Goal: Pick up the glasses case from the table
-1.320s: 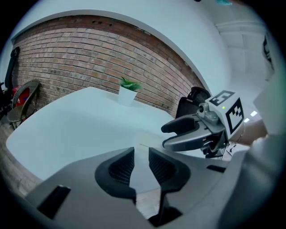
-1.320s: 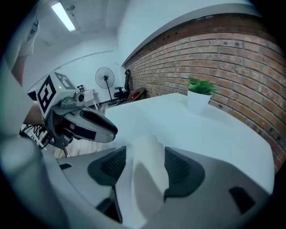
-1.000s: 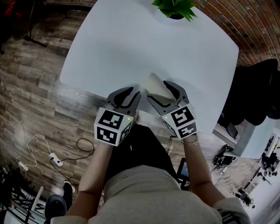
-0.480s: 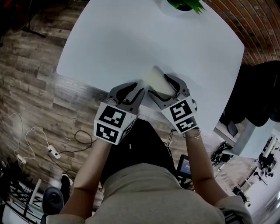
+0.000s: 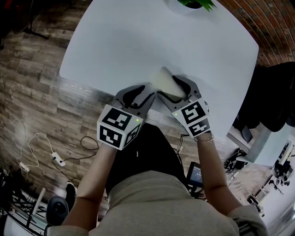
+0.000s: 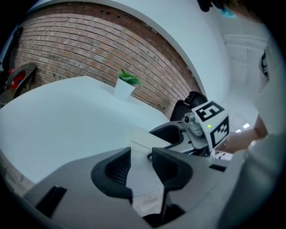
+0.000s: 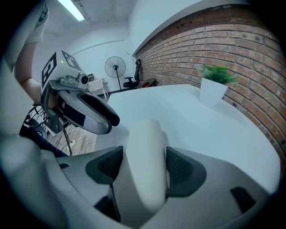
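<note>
The off-white glasses case (image 5: 164,82) lies on the white table (image 5: 138,41) near its front edge. My right gripper (image 5: 168,87) straddles the case. In the right gripper view the case (image 7: 143,138) fills the gap of the right gripper (image 7: 143,154); its jaws have just been closing and both pads press its sides. My left gripper (image 5: 146,91) sits close to the left of the case. The jaws of the left gripper (image 6: 140,154) have just been opening, with a flat pale strip of the case (image 6: 142,179) lying loose between them.
A potted green plant (image 5: 193,3) stands at the table's far edge, also visible as the plant (image 6: 125,85) and the plant (image 7: 214,85). Wooden floor with a cable (image 5: 55,161) lies to the left. A dark chair (image 5: 272,97) stands off the table's right side.
The left jaws stand a little wider apart than before. Both grippers have stayed by the case at the front edge of the table.
</note>
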`<move>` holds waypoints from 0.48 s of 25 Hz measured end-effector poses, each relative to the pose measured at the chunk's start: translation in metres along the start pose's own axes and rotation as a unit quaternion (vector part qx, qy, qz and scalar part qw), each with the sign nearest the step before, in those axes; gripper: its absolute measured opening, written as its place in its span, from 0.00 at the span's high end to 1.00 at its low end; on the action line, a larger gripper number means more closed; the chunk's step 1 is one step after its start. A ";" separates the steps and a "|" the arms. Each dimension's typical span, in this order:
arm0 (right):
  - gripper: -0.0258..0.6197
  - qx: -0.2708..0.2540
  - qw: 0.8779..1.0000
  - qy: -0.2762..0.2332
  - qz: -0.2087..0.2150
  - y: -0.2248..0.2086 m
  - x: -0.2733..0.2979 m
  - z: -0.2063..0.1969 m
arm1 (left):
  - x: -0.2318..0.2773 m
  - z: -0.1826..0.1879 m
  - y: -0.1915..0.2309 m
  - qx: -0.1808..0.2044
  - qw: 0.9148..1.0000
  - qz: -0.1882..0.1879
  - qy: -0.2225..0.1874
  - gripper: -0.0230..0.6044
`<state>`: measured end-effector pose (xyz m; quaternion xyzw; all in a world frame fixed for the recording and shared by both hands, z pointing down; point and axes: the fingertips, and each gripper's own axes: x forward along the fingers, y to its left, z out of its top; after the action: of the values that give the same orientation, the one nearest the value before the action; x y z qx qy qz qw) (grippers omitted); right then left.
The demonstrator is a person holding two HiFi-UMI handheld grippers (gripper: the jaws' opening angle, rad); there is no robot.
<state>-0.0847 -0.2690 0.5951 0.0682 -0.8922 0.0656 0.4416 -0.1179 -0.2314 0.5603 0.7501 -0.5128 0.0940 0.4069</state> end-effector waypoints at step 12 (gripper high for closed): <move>0.49 -0.017 0.998 -0.056 -0.001 -0.001 -0.018 0.006 | 0.015 0.004 -0.008 -0.032 0.999 -0.031 0.005 0.68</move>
<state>-0.0786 -0.2696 0.5776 0.0649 -0.9164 0.0466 0.3922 -0.1055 -0.2435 0.5616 0.7518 -0.4903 0.0689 0.4355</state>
